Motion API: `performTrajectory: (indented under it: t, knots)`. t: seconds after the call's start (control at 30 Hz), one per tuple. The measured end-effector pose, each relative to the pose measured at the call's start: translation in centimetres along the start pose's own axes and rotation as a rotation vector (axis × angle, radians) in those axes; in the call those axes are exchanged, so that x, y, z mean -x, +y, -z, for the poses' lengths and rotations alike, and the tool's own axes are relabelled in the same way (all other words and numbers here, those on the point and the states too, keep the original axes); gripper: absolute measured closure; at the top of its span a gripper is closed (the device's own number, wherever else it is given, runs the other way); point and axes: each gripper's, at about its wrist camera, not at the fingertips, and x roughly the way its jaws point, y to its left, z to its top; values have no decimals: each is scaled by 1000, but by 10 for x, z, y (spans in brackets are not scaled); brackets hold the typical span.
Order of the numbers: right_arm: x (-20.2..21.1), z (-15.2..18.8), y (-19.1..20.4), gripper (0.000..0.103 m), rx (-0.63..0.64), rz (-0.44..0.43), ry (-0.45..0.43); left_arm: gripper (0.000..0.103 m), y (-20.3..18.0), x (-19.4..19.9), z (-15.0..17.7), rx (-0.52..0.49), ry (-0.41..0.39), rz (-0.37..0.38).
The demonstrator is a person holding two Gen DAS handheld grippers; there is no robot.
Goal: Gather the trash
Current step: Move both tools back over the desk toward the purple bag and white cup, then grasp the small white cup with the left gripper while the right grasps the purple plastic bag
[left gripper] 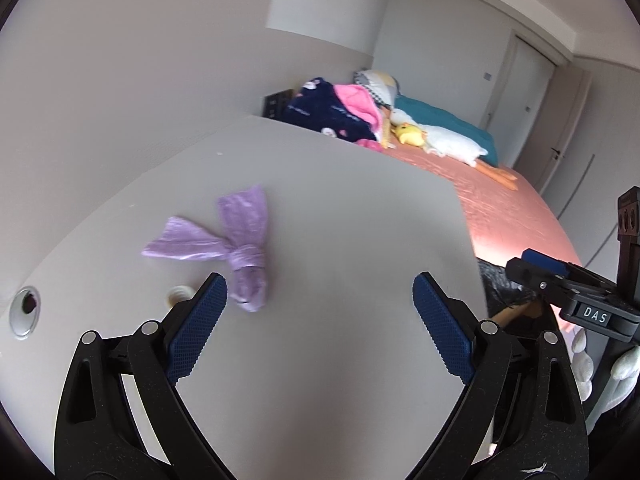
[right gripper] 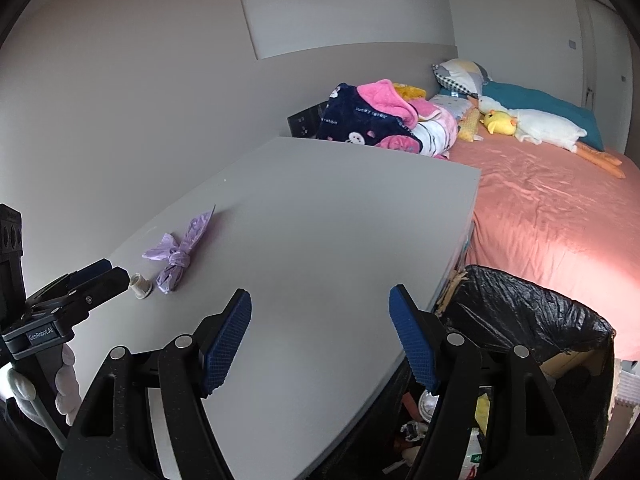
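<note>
A knotted purple plastic bag point(left gripper: 236, 248) lies on the grey desk point(left gripper: 340, 208); it also shows in the right wrist view point(right gripper: 178, 256). A small white cap point(left gripper: 179, 294) sits beside it, by my left finger, and shows in the right wrist view point(right gripper: 141, 285) too. My left gripper point(left gripper: 320, 296) is open and empty, just short and right of the bag. My right gripper point(right gripper: 320, 308) is open and empty over the desk's near right edge, next to a bin lined with a black bag point(right gripper: 520, 312) holding trash. The right gripper's tip shows in the left wrist view point(left gripper: 538, 266).
A cable hole point(left gripper: 25, 311) sits at the desk's left. A bed with a pink sheet point(right gripper: 552, 216) lies beyond the desk, with a dark and pink blanket point(right gripper: 372, 116) and plush toys point(right gripper: 536, 126). A wall runs along the desk's left side.
</note>
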Motion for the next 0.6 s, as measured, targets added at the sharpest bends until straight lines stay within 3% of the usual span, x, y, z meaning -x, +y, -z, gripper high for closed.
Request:
performTrajectory:
  t: [0.17,0.6]
  knots:
    - [-16,-4,22,31,20,-29,13,12,31,-4,6,46,35,-101]
    - [-57,-18,70,35,40,-77,50,46,75,-34,15,99,124,-178]
